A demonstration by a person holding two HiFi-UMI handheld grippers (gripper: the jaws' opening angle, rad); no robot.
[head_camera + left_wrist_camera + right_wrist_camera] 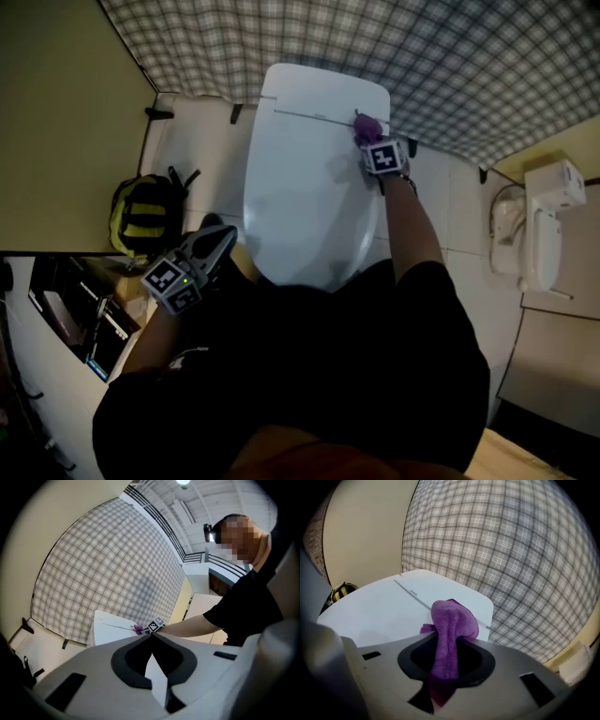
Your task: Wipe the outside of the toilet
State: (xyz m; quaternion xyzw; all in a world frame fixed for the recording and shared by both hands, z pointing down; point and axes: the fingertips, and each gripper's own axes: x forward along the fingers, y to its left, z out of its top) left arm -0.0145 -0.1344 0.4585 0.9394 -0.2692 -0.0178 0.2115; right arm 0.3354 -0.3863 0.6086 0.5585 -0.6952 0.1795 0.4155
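At the upper middle of the head view, the right gripper (373, 142) clamps a purple cloth (367, 126) against the toilet (305, 192) lid's rear right corner. At lower left, the left gripper (214, 246) is closed and empty. Dragging hard could pull the bunched cloth from the jaws.

Yellow-black backpack (142, 217), checked wall covering (450, 56), white wall-mounted fixture (542, 225)

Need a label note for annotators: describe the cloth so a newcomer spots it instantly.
Find the white toilet in the middle of the head view, lid closed. At the lid's far right corner, the right gripper is shut on a small bunched cloth. It is the only purple thing in view.
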